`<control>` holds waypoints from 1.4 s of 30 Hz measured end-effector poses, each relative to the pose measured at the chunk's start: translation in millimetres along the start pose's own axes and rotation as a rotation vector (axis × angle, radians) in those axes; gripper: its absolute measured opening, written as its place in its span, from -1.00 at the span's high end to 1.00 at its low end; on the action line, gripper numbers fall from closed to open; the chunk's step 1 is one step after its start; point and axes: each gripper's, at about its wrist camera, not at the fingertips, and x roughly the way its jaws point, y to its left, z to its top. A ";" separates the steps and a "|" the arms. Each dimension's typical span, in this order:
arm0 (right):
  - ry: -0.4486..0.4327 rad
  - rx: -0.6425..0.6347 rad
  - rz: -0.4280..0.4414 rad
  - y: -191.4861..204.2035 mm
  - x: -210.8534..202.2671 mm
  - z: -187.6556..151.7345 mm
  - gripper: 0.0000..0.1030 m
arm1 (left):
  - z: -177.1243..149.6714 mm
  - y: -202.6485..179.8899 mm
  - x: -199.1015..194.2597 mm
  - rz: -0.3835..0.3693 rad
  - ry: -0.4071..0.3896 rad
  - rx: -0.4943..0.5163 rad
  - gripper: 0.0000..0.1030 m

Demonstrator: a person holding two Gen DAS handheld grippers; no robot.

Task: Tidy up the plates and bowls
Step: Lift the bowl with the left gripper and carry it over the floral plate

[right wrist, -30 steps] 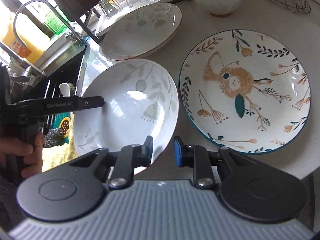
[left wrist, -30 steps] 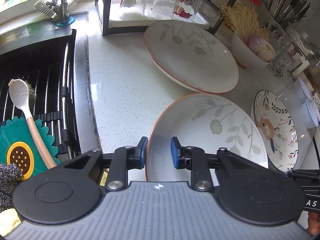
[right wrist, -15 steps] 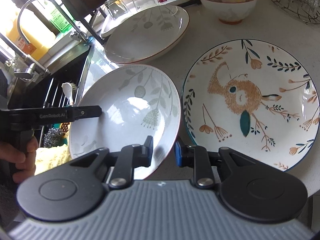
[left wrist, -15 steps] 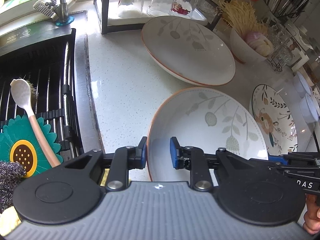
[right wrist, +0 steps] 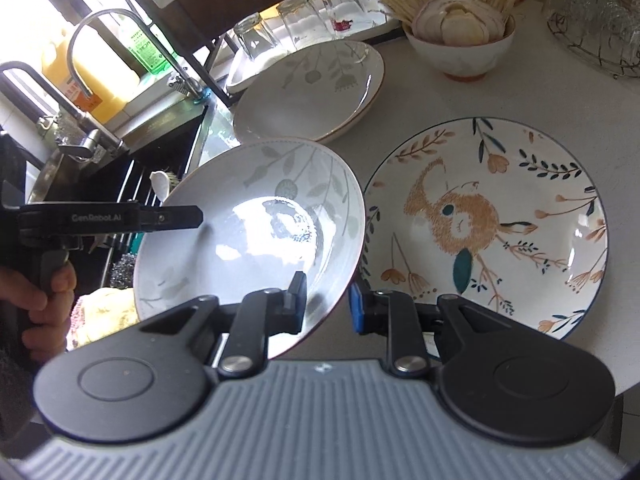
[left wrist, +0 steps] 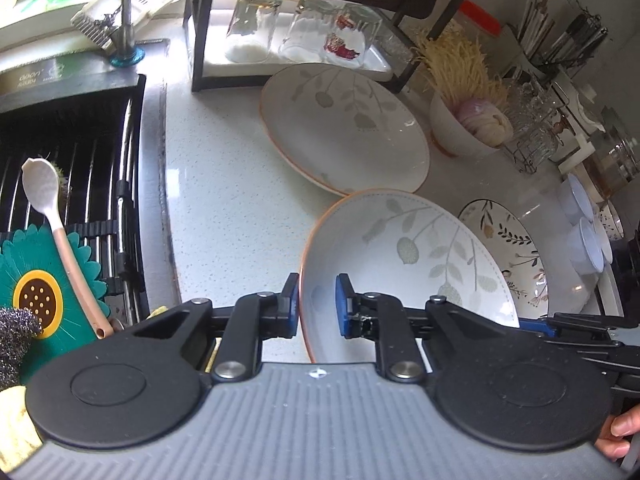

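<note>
Both the left gripper and right gripper clamp opposite rims of the white leaf-patterned shallow plate, held tilted above the speckled white counter, with the squirrel-painted plate just beside and a matching leaf-patterned plate farther back.

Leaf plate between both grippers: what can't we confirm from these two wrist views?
- Leaf plate underside and any contact with the counter: hidden by the plate itself, both views.
- Near rim in the left gripper: cut off behind the gripper body, left view.
- Rabbit plate near edge: covered by the right gripper, right view.
- Rack behind the glasses: cut off at the top edge.
</note>
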 end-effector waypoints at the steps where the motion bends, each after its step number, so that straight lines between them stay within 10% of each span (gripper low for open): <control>1: -0.006 -0.008 0.001 -0.6 -3.3 0.9 0.50 | 0.8 -3.3 -1.3 0.000 -0.004 0.002 0.60; 26: -0.150 0.109 -0.168 -94.8 -51.5 5.3 0.50 | 33.8 -117.5 53.4 -0.099 0.029 0.113 0.72; 42: -0.065 0.163 -0.222 -128.2 -39.1 7.9 0.50 | 36.5 -152.2 92.7 -0.068 0.143 0.179 0.72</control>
